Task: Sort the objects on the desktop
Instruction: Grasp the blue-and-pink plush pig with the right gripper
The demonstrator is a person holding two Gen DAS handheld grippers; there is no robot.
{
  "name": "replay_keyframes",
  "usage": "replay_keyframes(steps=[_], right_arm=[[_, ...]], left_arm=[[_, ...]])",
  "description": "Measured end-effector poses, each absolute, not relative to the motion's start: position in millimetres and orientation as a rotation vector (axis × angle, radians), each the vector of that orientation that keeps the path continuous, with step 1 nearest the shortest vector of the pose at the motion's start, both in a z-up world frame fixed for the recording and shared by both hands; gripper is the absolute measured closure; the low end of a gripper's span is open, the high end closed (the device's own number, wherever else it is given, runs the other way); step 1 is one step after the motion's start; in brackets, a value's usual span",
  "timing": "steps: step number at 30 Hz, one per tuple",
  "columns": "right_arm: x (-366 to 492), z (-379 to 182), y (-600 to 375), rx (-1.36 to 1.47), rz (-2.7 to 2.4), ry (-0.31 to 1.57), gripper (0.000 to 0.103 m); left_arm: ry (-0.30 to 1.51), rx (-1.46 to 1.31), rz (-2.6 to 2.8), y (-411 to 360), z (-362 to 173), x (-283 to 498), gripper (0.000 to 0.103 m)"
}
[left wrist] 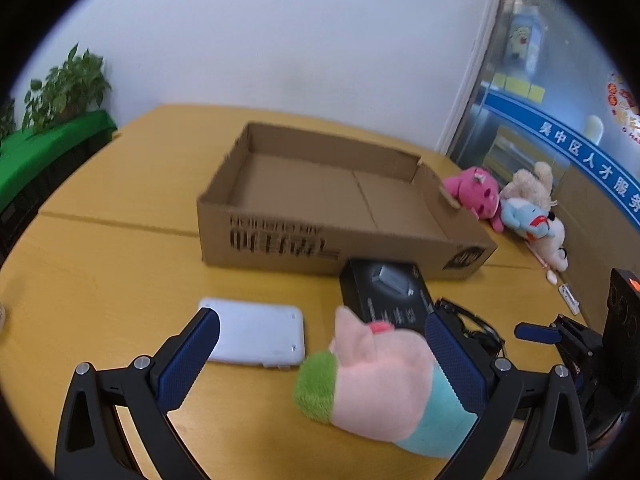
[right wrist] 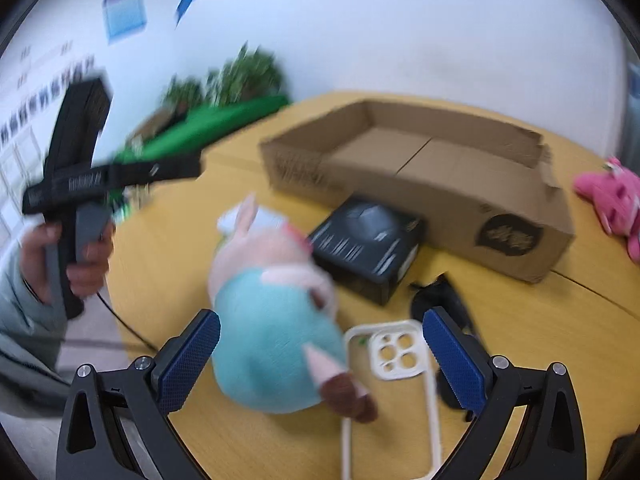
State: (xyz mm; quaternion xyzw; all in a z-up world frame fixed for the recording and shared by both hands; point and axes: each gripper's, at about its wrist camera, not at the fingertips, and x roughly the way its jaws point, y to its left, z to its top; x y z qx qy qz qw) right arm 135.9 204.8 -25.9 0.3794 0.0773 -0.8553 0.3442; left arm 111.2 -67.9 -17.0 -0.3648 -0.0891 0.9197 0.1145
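The yellow wooden table (left wrist: pixel 100 280) holds an open cardboard box (left wrist: pixel 344 216). A black box (left wrist: pixel 386 294), a white phone (left wrist: pixel 256 336), a pig plush (left wrist: pixel 384 380) and a phone case (right wrist: pixel 392 392) lie on it too.

Place: office / public service rm
Wall: white, w/ posters & notices (right wrist: pixel 122 12)
Glass partition: blue band w/ Chinese signage (left wrist: pixel 576 152)
Furniture: yellow wood table (left wrist: pixel 100 264)
Decor: potted plants (left wrist: pixel 66 86) on green-covered bench (left wrist: pixel 48 152)
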Motion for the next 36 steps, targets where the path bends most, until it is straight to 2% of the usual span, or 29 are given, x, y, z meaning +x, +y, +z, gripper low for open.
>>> replay_keyframes(steps=[3, 5, 8, 11, 16, 20, 23, 25, 32, 36], right_arm=[[134, -41, 190, 1.052, -2.174, 0.181, 0.004], [136, -46, 186, 1.077, -2.117, 0.152, 0.014], [154, -45, 165, 1.033, -2.039, 0.201, 0.014], [164, -37, 164, 0.979, -1.990, 0.161, 0.014], [153, -45, 173, 1.065, -2.019, 0.085, 0.014], [159, -53, 151, 1.084, -1.998, 0.176, 0.014], [163, -61, 146, 1.088, -2.019, 0.220, 0.015], [161, -60, 150, 1.091, -2.021, 0.196, 0.017], [159, -59, 144, 1.077, -2.011, 0.254, 0.029], [163, -50, 148, 1.031, -2.022, 0.191, 0.032]], left_arm=[[-0.311, -1.140, 2.652, -70, -35, 116, 0.000], [-0.330, -1.193, 2.640, -73, -43, 116, 0.000], [-0.403, -1.219, 2.594, -82, -49, 116, 0.000], [-0.466, -1.253, 2.554, -89, -54, 115, 0.000], [-0.520, -1.318, 2.459, -88, -68, 107, 0.001], [-0.580, -1.384, 2.350, -81, -86, 105, 0.001], [-0.667, -1.392, 2.262, -79, -99, 106, 0.005], [-0.725, -1.379, 2.218, -81, -102, 105, 0.013], [-0.637, -1.356, 2.234, -71, -87, 108, 0.024], [-0.620, -1.330, 2.245, -71, -74, 111, 0.025]])
